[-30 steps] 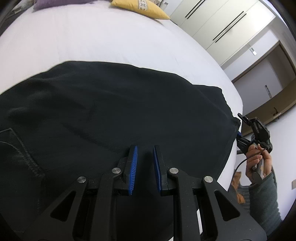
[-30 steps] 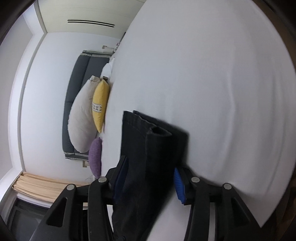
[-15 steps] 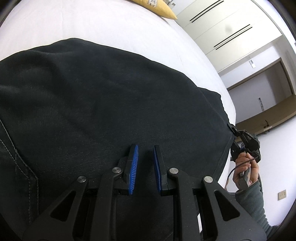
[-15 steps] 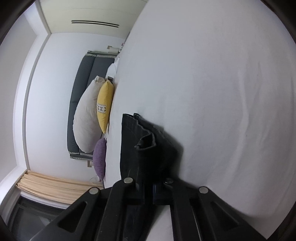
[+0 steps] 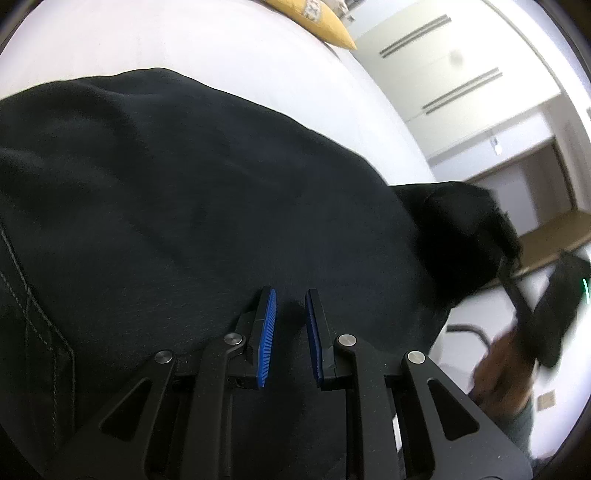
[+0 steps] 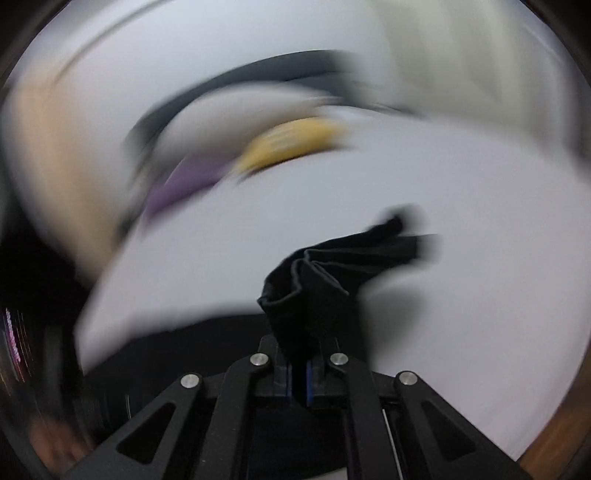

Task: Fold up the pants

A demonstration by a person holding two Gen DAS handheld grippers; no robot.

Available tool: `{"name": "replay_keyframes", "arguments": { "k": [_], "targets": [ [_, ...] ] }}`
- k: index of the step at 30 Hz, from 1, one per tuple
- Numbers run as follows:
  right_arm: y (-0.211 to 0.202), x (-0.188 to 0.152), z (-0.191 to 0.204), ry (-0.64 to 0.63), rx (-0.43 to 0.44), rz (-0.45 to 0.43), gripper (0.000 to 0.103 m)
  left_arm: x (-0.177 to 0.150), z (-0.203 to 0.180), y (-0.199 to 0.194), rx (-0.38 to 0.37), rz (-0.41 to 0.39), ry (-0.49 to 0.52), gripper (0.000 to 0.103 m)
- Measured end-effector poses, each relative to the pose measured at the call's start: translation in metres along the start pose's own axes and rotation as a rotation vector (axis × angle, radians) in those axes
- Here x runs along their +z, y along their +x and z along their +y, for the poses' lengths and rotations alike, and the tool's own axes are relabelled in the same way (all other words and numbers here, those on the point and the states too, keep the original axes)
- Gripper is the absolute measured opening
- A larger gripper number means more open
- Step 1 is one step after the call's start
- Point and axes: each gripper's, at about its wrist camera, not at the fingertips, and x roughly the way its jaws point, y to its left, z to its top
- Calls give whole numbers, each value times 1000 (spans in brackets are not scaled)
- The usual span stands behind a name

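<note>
Two grippers, right fingers (image 6: 300, 363) now clenched on lifted pants (image 5: 207, 206) hem, left fingers (image 5: 290, 306) narrowly apart, empty.

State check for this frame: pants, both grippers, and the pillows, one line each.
pants: dark, mostly spread flat on the white bed, one end bunched and lifted.
right gripper: shut on the pants' bunched end, view blurred.
left gripper: narrow gap between blue pads, nothing pinched, low over the pants.
yellow pillow: lying at the bed's far edge.
purple pillow: blurred, beside the yellow one.
</note>
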Motion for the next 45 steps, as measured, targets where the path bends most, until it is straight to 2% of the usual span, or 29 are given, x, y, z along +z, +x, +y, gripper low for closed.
{"name": "replay_keyframes", "arguments": {
  "k": [2,3,4,5,6,7,9,10,12,20,23,25,26,27,28,31,34,41,45],
  "targets": [
    [18,-25,70,-273,-6,78,5,0,4,-7,-12,-6,-44,17],
    [25,-35,88,-338,-24,97,5,0,4,-9,-16,-2,-62,17],
    [34,-47,102,-372,-38,118,5,-1,5,-12,-25,5,-76,21],
    [37,-51,106,-362,-40,126,5,-1,6,-15,-39,8,-89,26],
    [38,-54,108,-344,-55,126,5,-1,6,-20,-67,1,-104,47],
    [37,-55,109,-334,-66,124,5,0,6,-25,-93,-15,-115,71],
    [34,-54,108,-326,-80,119,5,2,4,-34,-116,-50,-134,91],
    [32,-52,106,-321,-90,116,5,4,4,-35,-124,-56,-145,95],
    [34,-45,110,-323,-105,105,5,8,6,-31,-147,-37,-172,96],
    [23,-42,131,-367,-136,54,6,32,6,-15,-150,25,-189,96],
    [5,-51,141,-385,-136,24,6,41,4,-10,-141,46,-178,90],
    [-4,-50,147,-396,-134,5,6,45,2,-6,-134,74,-157,56],
    [-5,-49,151,-400,-130,0,6,46,2,-5,-134,89,-151,46],
    [-7,-49,155,-404,-123,-4,6,46,2,-4,-131,98,-147,28],
    [-8,-49,159,-408,-115,-6,6,46,5,-6,-127,100,-144,22],
    [-10,-53,176,-439,-90,-6,6,45,11,-16,-119,85,-136,12],
    [-5,-56,183,-455,-59,-4,6,44,19,-30,-98,75,-120,9],
    [2,-59,199,-487,-13,13,6,34,25,-46,2,62,-58,9],
    [5,-61,201,-507,-2,33,6,28,30,-46,18,58,-58,9]
  ]
}}
